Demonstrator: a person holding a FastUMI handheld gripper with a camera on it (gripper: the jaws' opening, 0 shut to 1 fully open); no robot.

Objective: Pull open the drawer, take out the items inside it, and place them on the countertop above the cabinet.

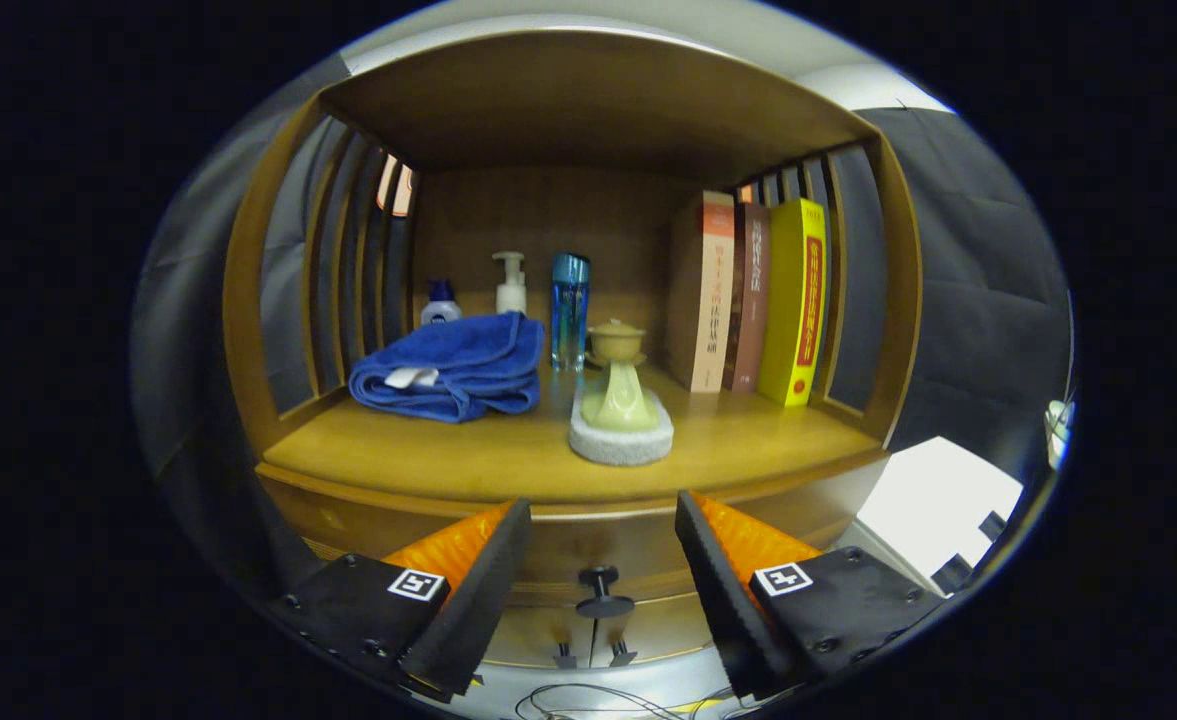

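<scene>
We held the gripper (603,545) level with the front of a warm brown wooden cabinet, its two fingers spread wide and gripping nothing. Between and just beyond the fingertips stood the small dark round knob (599,592) of the wooden drawer (588,550), whose front lay flush with the cabinet face, so the drawer was closed and whatever it held was hidden from us.

Above the drawer ran the wooden countertop (508,455), set inside an open-fronted shelf with slatted sides. On it lay a folded blue towel (453,365), a pale green ceramic piece on a round grey-white pad (621,420), a small lidded pale green cup (616,342) behind that, a tall clear blue bottle (569,310), a white pump bottle (511,285), a small white bottle with a blue cap (440,303) and a row of upright books (758,300) with a yellow one at the end.

We could not tell whether any of these had come out of the drawer. The scene fitted a closed drawer with its contents waiting inside, and equally one emptied onto the countertop and pushed shut again. If it was the former, the knob was the thing to take: the fingers were lined up either side of it and would need to advance, close on its narrow stem and pull straight back.
</scene>
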